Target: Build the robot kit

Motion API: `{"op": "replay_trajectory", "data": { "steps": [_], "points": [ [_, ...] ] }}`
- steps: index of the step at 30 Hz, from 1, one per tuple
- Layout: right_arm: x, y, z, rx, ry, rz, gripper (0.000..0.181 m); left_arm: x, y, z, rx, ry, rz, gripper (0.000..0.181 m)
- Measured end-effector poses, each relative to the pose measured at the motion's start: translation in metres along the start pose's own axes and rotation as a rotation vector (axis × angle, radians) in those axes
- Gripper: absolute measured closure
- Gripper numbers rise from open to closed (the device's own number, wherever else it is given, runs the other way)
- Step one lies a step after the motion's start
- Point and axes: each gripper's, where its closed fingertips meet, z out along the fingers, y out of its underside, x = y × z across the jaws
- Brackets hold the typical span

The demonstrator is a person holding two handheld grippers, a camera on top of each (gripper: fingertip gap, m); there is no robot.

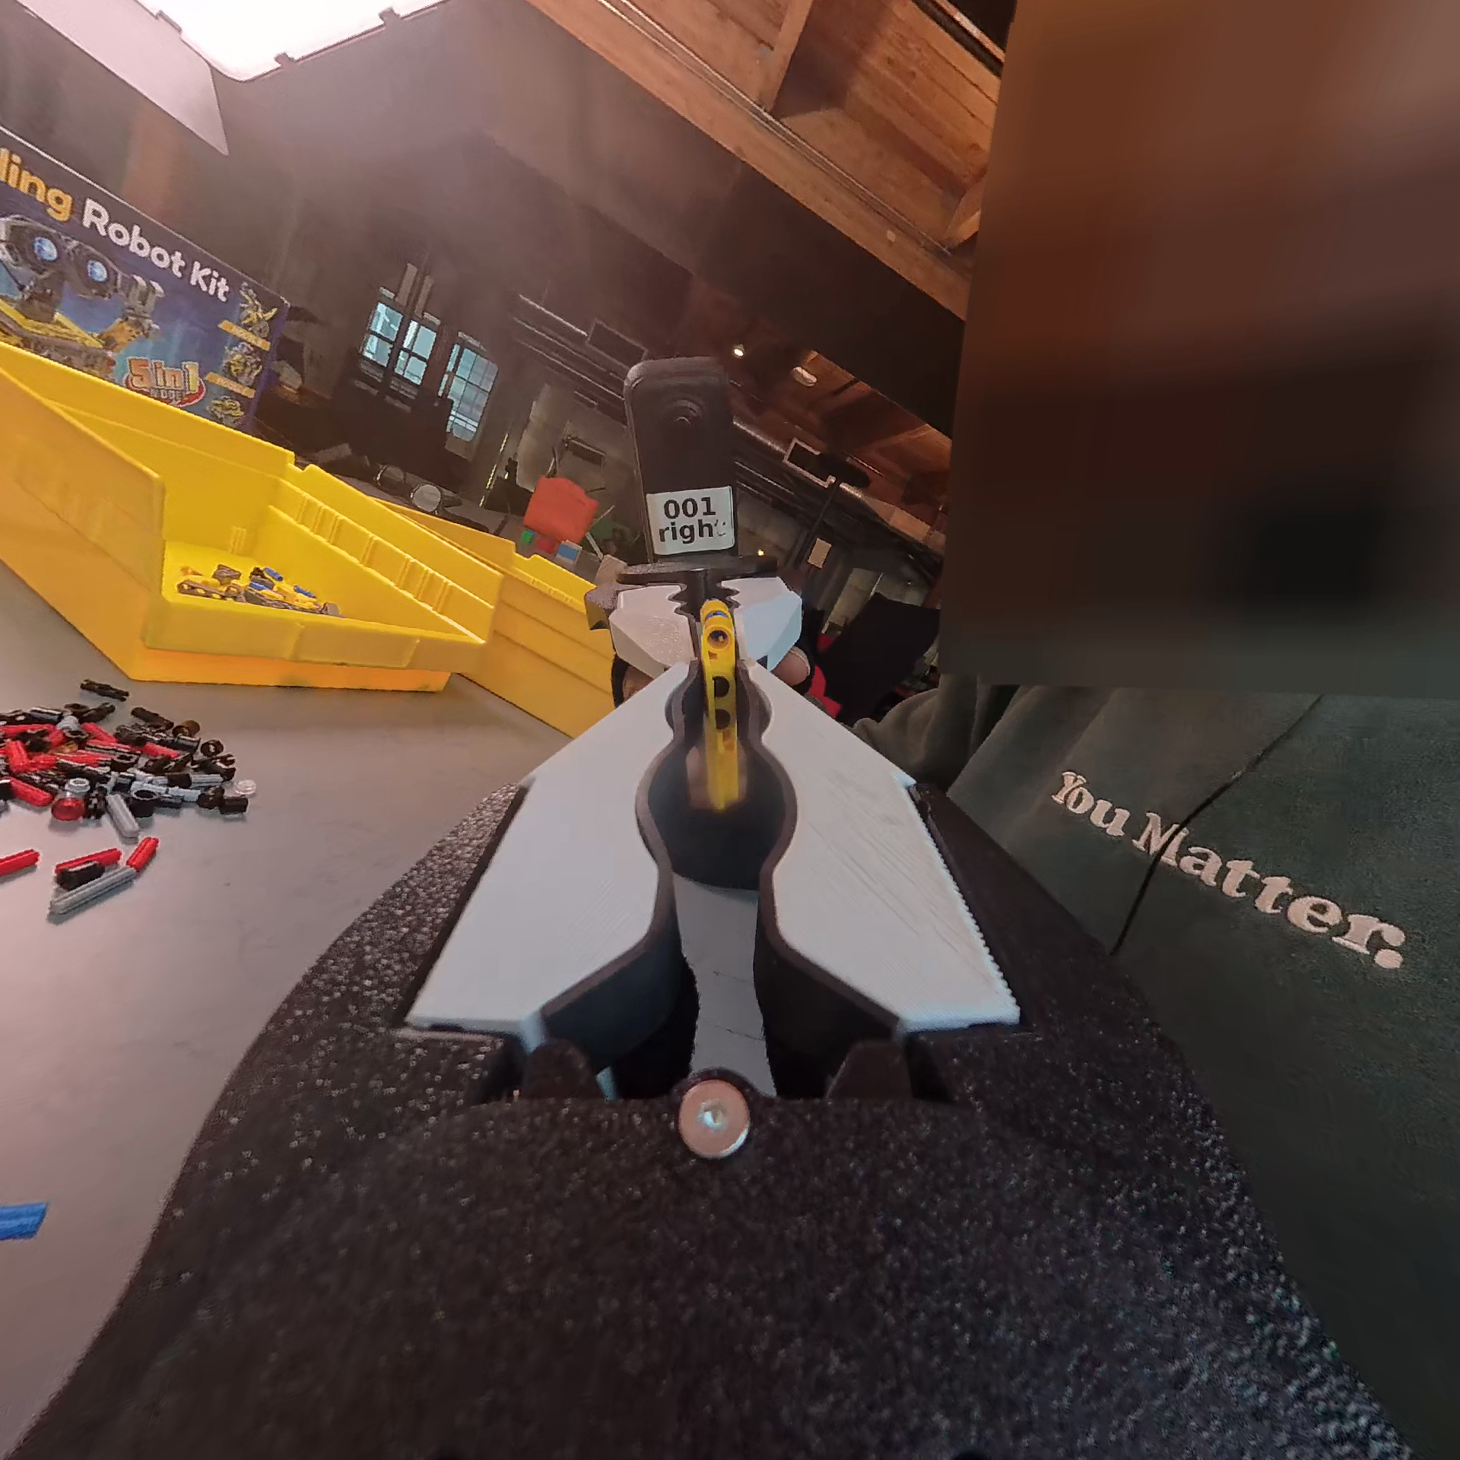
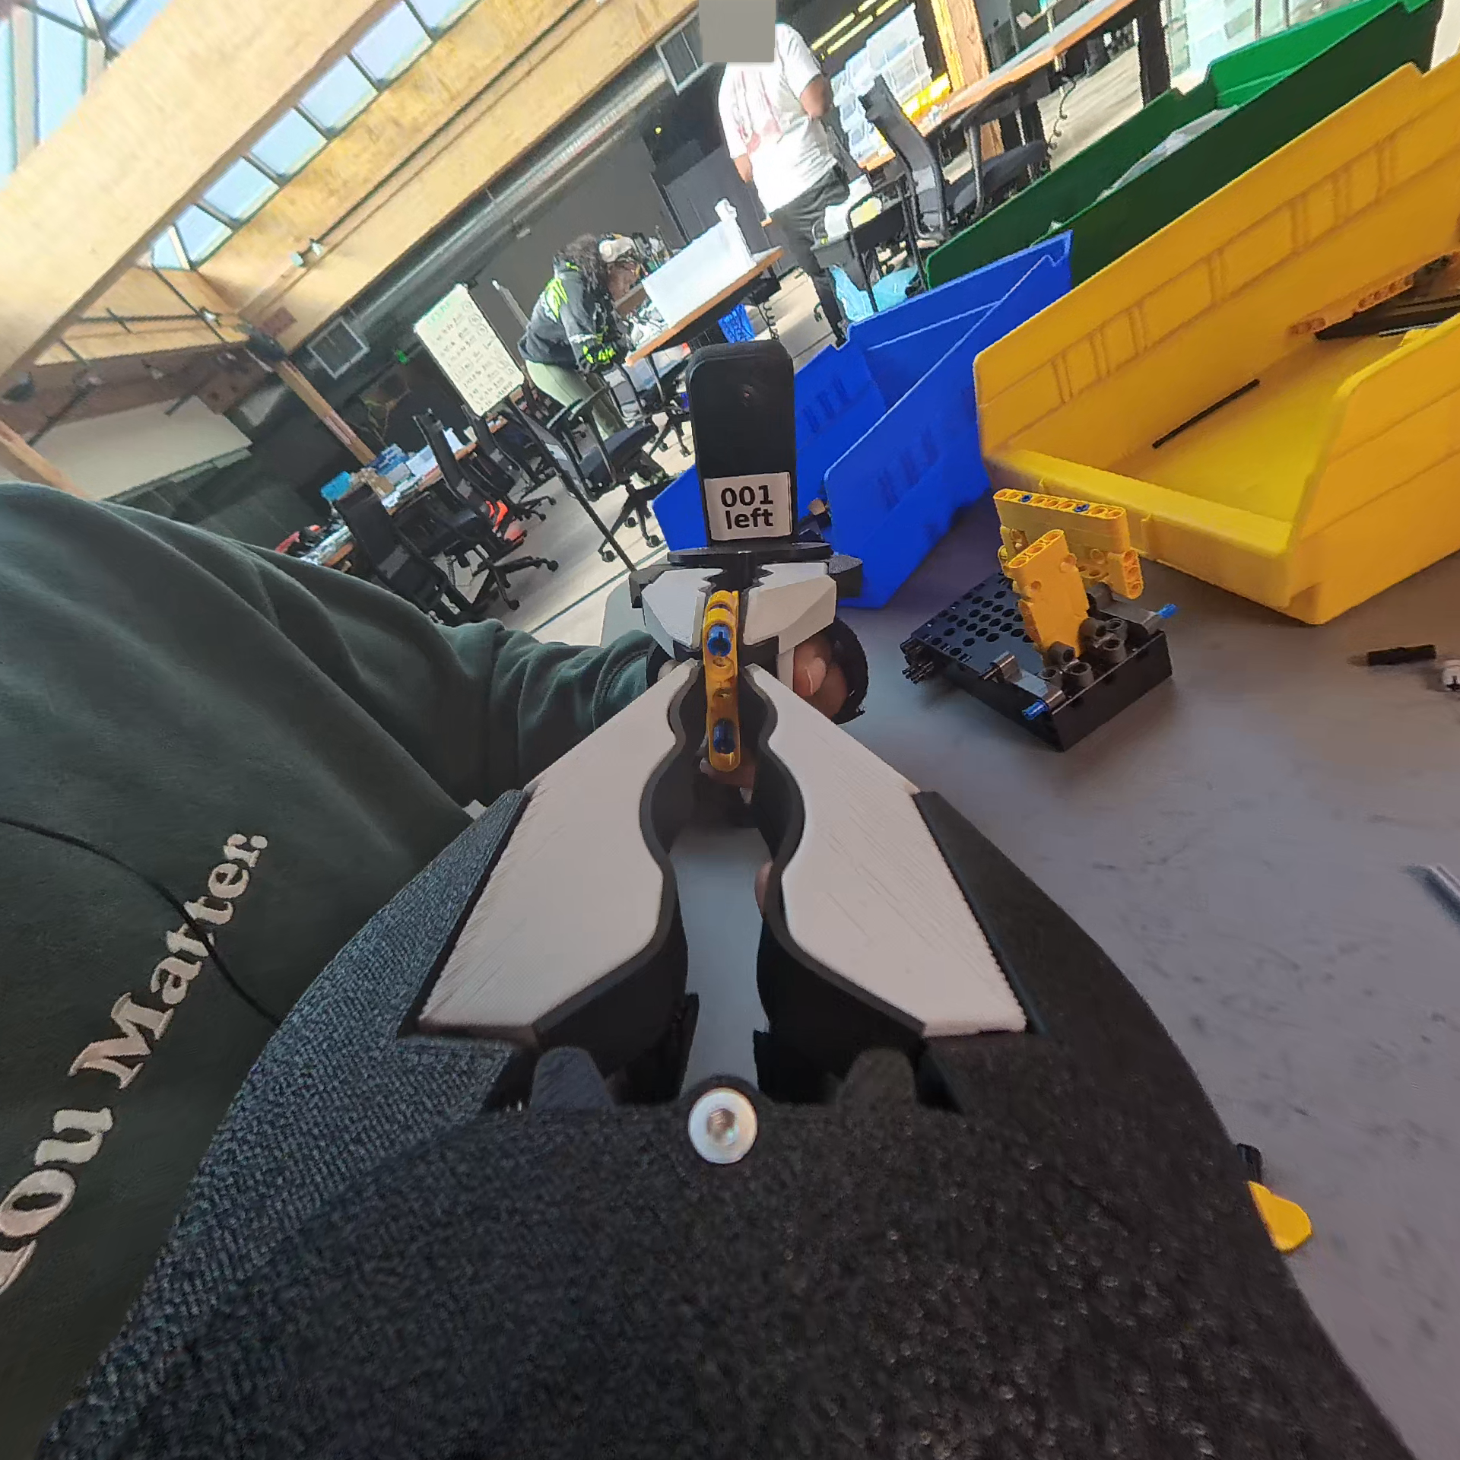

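Observation:
A yellow beam with holes (image 1: 720,711) is held in the air between my two grippers, which face each other tip to tip. My left gripper (image 1: 715,679) is shut on its near end. My right gripper (image 1: 711,608), with a black camera above it, grips the far end. In the right wrist view my right gripper (image 2: 720,671) is shut on the same yellow beam (image 2: 723,711), which carries blue pins. Beyond it my left gripper (image 2: 731,592) closes on the beam's other end. A hand (image 2: 814,671) shows behind it.
A pile of red, black and grey pins (image 1: 103,766) lies on the grey table to the left, by yellow bins (image 1: 316,553) and a kit box (image 1: 134,316). A partly built black-and-yellow model (image 2: 1043,632) stands before yellow (image 2: 1224,474) and blue bins (image 2: 908,419). A dark green sweatshirt (image 2: 197,750) is close. Only a small space, under 4 cm, lies between the two pairs of fingers.

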Motion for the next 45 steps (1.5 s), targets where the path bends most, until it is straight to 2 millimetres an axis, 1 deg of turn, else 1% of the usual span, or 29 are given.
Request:
{"op": "replay_trajectory", "data": {
  "steps": [2,8,10,12,15,19,22,23,25,27,29,32,33,35,36,37,39,43,45],
  "points": [
    [-0.004,-0.001,0.001,-0.004,0.011,-0.023,0.175,0.004,-0.002,0.000,0.014,0.025,0.018,0.176],
    [-0.006,0.002,-0.001,-0.038,0.033,-0.060,0.175,0.006,0.001,0.002,-0.012,0.048,0.068,0.176],
    [-0.004,0.005,-0.003,-0.060,0.042,-0.079,0.175,0.005,0.004,0.002,-0.045,0.043,0.091,0.176],
    [-0.008,0.006,-0.003,-0.061,0.020,-0.085,0.175,0.007,0.005,0.003,-0.065,0.061,0.102,0.176],
    [-0.004,0.009,-0.003,-0.076,0.045,-0.114,0.175,0.004,0.010,0.002,-0.131,0.024,0.166,0.175],
    [-0.006,0.015,-0.001,-0.109,0.022,-0.115,0.175,0.006,0.014,-0.001,-0.160,0.039,0.163,0.175],
    [-0.009,0.019,-0.002,-0.149,0.010,-0.154,0.175,0.008,0.019,0.000,-0.196,0.054,0.191,0.175],
    [-0.009,0.020,-0.002,-0.150,0.006,-0.159,0.175,0.008,0.021,0.000,-0.215,0.050,0.206,0.175],
    [0.000,0.028,-0.002,-0.186,0.033,-0.169,0.175,0.001,0.030,-0.004,-0.306,-0.004,0.262,0.175],
    [0.001,0.035,0.001,-0.210,0.011,-0.152,0.175,0.000,0.036,-0.008,-0.368,-0.010,0.253,0.175],
    [0.002,0.040,0.003,-0.233,0.012,-0.177,0.175,0.000,0.040,-0.010,-0.411,-0.014,0.274,0.175],
    [0.007,0.045,0.003,-0.258,0.036,-0.217,0.176,-0.007,0.046,-0.012,-0.480,-0.060,0.318,0.175],
    [0.008,0.044,0.004,-0.244,0.030,-0.199,0.176,-0.008,0.045,-0.013,-0.477,-0.074,0.313,0.175],
    [0.003,0.038,0.004,-0.188,-0.044,-0.136,0.175,-0.004,0.038,-0.010,-0.422,-0.063,0.249,0.175],
    [0.004,0.039,0.004,-0.184,-0.056,-0.120,0.175,-0.004,0.038,-0.010,-0.414,-0.062,0.221,0.176],
    [0.008,0.044,0.005,-0.215,-0.038,-0.135,0.175,-0.006,0.043,-0.012,-0.439,-0.069,0.210,0.175],
    [0.007,0.052,0.005,-0.259,-0.032,-0.167,0.176,-0.007,0.050,-0.014,-0.479,-0.055,0.183,0.175],
    [0.020,0.041,0.003,-0.183,-0.032,-0.076,0.175,-0.019,0.041,-0.011,-0.388,-0.105,0.102,0.175],
    [0.020,0.031,0.000,-0.120,-0.055,-0.046,0.175,-0.020,0.033,-0.007,-0.326,-0.099,0.031,0.175]
  ]
}}
